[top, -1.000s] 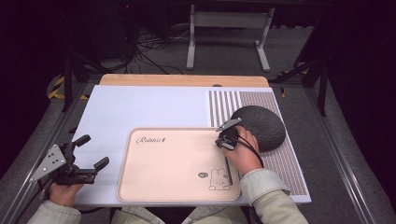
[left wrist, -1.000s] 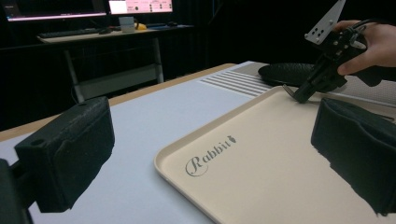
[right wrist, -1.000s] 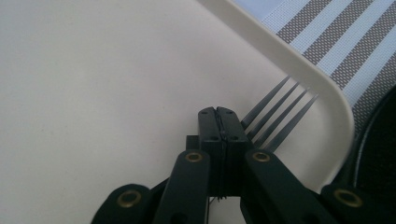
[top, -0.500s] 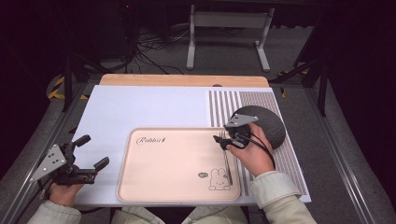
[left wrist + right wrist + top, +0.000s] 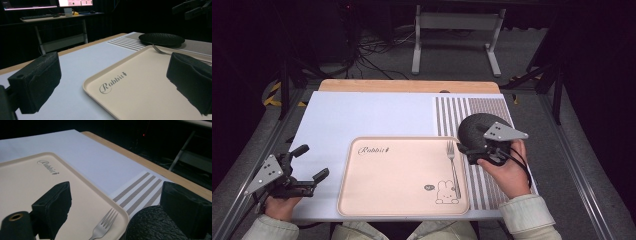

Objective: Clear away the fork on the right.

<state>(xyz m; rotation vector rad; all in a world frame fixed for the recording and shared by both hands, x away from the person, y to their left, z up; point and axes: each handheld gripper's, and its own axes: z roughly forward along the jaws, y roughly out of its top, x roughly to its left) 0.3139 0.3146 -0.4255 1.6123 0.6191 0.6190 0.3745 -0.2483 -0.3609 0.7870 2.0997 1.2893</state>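
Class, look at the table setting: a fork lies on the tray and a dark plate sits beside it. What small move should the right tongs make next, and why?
Probably swing the right tongs over the dark plate and grip its rim. Their jaws have just been opening with nothing between them, the fork already lies along the tray's right side, and the plate sits on the striped mat outside the tray.

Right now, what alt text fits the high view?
A fork lies along the right side of a beige tray, with the right gripper open just beside it. The left gripper rests open at the table's left edge.
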